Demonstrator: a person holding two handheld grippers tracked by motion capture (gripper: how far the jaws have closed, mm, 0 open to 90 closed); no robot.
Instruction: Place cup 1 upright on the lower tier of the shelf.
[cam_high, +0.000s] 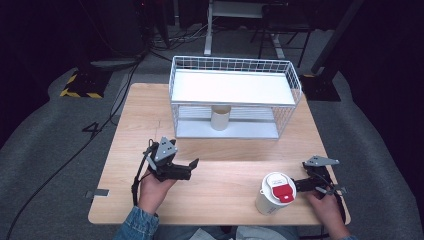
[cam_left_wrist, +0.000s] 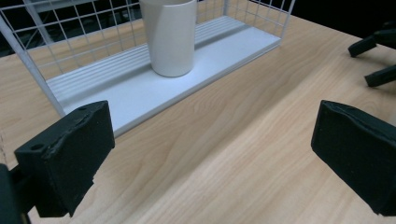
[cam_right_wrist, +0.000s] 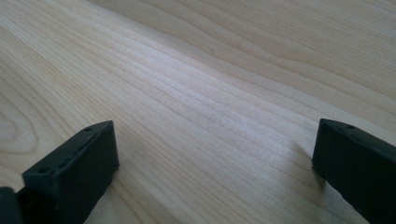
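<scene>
The white container with a red-tabbed lid (cam_high: 274, 194) is seen upright near the tabletop's (cam_high: 225, 170) front right corner. The right claw (cam_high: 300, 186) is held wide open just beside it, gripping nothing. The left claw (cam_high: 192, 166) is likewise spread open and empty, near the front left.

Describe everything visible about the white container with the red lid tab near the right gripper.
The white container is a squat, upright cylinder, plastic by its look, standing on the wooden table near the front edge. A white round lid closes its top, with a red tab set on the lid's right side. The right gripper sits just to its right; whether they touch cannot be told. Nothing rests on it.
</scene>
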